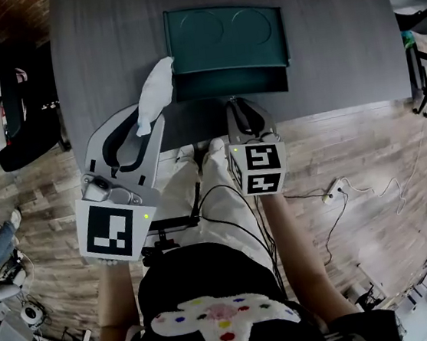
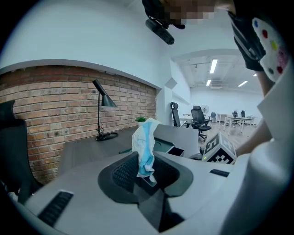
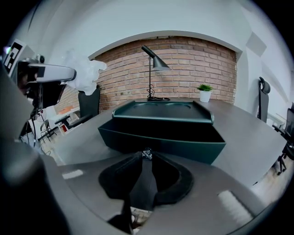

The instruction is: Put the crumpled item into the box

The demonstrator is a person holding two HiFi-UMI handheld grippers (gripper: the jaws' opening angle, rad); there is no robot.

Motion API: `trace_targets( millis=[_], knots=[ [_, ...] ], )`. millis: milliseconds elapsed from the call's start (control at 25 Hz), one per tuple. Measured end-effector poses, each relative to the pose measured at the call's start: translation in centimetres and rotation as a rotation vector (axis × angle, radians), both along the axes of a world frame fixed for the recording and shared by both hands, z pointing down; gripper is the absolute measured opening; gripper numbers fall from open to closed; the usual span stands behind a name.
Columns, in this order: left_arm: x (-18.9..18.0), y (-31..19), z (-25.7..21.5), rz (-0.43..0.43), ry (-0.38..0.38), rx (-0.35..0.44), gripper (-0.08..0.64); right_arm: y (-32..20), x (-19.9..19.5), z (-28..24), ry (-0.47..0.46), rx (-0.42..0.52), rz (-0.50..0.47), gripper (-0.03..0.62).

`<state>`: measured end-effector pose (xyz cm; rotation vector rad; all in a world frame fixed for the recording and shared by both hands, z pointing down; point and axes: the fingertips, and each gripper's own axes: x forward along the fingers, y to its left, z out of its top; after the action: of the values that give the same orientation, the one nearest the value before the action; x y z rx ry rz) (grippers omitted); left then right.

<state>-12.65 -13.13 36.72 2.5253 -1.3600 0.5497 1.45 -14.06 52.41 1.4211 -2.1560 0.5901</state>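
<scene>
- The bench [image 1: 336, 35] carries the open box [image 1: 232, 94] at upper centre.
- My left tongs [image 1: 145, 128], just left of it, pinch the crumpled tissue [image 1: 156, 92], likely for dropping in.
- My right tongs [image 1: 246, 108], nearly closed and empty, sit at its near edge.

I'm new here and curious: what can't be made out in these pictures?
Floor of the box: right gripper view, hidden by its front wall and shadow.
Tiny thing at the tips of the right tool: right gripper view, too small to name; grip unclear.
What the crumpled item is: left gripper view, too bunched to tell.
</scene>
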Motion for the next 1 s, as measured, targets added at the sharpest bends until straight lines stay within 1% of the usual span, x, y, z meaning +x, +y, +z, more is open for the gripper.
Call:
trace_targets(
  millis=[360, 840, 1000],
  knots=[
    [1.1, 1.6, 0.2, 0.039, 0.0, 0.002, 0.084, 2.9, 0.4, 0.1, -0.004, -0.011, 0.004, 0.075],
    [2.8, 3.4, 0.7, 0.07, -0.002, -0.002, 0.084, 5.7, 0.6, 0.6, -0.014, -0.03, -0.007, 0.074],
    [3.4, 3.8, 1.0, 0.069, -0.001, -0.005, 0.084, 5.8, 0.8, 0.8, -0.044, -0.024, 0.0, 0.077]
  ],
)
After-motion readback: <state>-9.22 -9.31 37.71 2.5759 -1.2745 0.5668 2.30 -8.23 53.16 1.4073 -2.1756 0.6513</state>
